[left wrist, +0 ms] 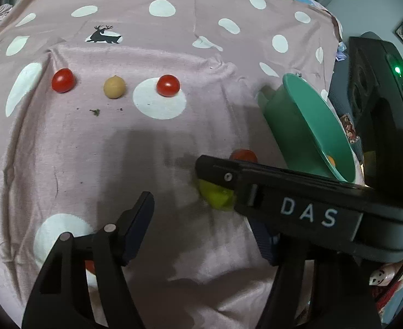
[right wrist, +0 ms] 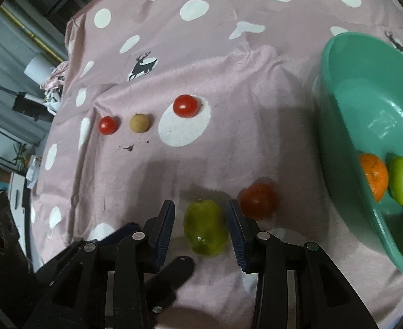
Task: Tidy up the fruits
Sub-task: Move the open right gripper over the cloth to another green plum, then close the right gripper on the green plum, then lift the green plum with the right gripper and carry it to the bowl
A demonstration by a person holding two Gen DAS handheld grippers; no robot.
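Note:
A green fruit (right wrist: 205,227) lies on the pink dotted cloth (right wrist: 228,82), and my right gripper (right wrist: 201,229) is shut on it, one pad on each side. A red tomato (right wrist: 257,200) sits just right of it. Farther back, a row holds a small red tomato (right wrist: 107,125), a tan fruit (right wrist: 139,122) and another red tomato (right wrist: 185,105). In the left wrist view, my left gripper (left wrist: 198,218) stands open over bare cloth. The right gripper's finger (left wrist: 228,175) crosses in front of it, covering part of the green fruit (left wrist: 215,196).
A teal bowl (right wrist: 346,104) at the right is tilted and holds two oranges (right wrist: 374,176) and a green fruit (right wrist: 400,183). A black speaker (left wrist: 379,87) stands past the bowl. A few crumbs (right wrist: 130,148) lie near the row. The cloth ends at the left.

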